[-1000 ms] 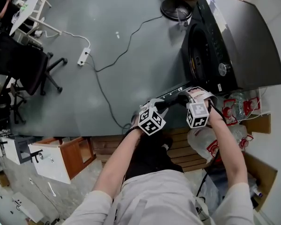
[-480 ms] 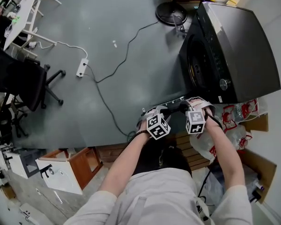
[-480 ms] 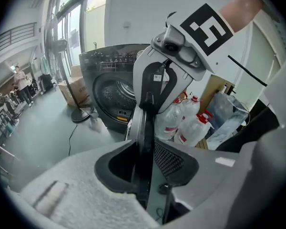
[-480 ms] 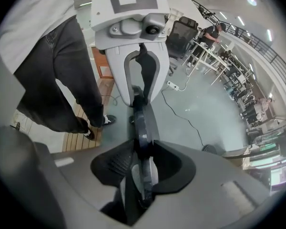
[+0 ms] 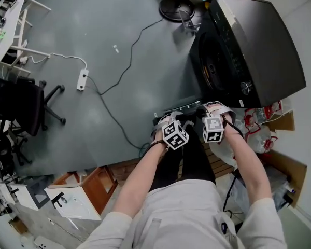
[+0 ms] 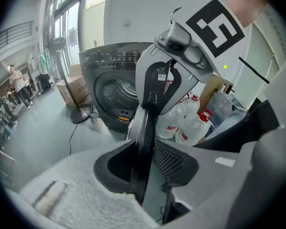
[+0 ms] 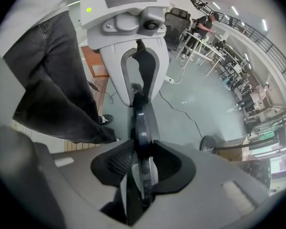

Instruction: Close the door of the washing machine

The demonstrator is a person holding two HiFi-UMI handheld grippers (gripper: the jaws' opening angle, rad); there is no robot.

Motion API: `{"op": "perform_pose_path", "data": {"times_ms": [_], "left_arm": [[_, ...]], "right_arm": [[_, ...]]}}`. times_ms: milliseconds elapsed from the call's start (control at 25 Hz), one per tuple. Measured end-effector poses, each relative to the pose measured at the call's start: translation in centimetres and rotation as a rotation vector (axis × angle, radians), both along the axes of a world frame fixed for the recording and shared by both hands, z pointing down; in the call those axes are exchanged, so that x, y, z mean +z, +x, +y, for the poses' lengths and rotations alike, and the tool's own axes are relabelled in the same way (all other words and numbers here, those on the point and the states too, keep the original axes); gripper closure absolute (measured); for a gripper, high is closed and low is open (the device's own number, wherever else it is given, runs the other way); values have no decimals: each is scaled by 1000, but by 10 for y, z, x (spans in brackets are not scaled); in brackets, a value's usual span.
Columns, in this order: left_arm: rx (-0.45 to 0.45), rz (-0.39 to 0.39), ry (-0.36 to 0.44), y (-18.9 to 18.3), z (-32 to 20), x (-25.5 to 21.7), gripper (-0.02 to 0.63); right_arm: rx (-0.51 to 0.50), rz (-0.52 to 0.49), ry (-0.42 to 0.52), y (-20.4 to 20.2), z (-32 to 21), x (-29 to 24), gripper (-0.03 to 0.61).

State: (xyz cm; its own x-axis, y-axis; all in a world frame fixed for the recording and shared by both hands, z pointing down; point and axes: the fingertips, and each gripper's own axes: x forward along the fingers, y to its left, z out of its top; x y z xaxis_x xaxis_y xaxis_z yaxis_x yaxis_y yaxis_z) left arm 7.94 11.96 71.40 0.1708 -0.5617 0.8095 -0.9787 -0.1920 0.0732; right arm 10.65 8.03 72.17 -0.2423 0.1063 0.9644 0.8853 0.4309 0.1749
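Far L on the grey floor (image 5: 109, 35): dark office chair (image 5: 20, 105), then a white power strip (image 5: 83, 80); lower L a wood-and-white cabinet (image 5: 93, 183). Centre: the person's forearms (image 5: 145, 175) reach fwd over dark trousers (image 5: 184, 157). L gripper (image 5: 172, 118) has its jaws clamped on the door (image 5: 189, 107). In the L gripper view the thin dark door edge stands upright btwn the pads, touching both. Just R of it is the R gripper (image 5: 206, 110), near its neighbour w/ the marker cubes apart. Its jaws have just been closing, and in the R gripper view the door rim sits btwn them, pinched on both sides. The door is open, swung out from the washing machine (image 5: 259, 51) toward the person. From the head view it shows edge-on, as a dark strip running from the grippers to the machine's lower front corner. The machine is a dark grey front-loader at upper R, its round drum opening (image 5: 210, 61) uncovered and facing L. A round black stand base (image 5: 175, 7) sits on the floor near the machine's top L corner. R of the R gripper, beside the machine: wrapped water bottles (image 5: 259, 123) w/ red caps, and cardboard (image 5: 285, 122) next to them.
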Motion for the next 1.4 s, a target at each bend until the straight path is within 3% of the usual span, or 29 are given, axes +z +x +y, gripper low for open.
{"op": "perform_pose_path", "data": {"times_ms": [440, 920, 1400], "left_arm": [[130, -46, 23, -43, -25, 5, 492], [272, -41, -8, -82, -50, 6, 488], [411, -66, -41, -126, -92, 9, 480]], "right_arm": [[112, 18, 2, -35, -19, 5, 456], [212, 81, -23, -69, -34, 4, 454], [367, 60, -41, -108, -66, 5, 456]]}}
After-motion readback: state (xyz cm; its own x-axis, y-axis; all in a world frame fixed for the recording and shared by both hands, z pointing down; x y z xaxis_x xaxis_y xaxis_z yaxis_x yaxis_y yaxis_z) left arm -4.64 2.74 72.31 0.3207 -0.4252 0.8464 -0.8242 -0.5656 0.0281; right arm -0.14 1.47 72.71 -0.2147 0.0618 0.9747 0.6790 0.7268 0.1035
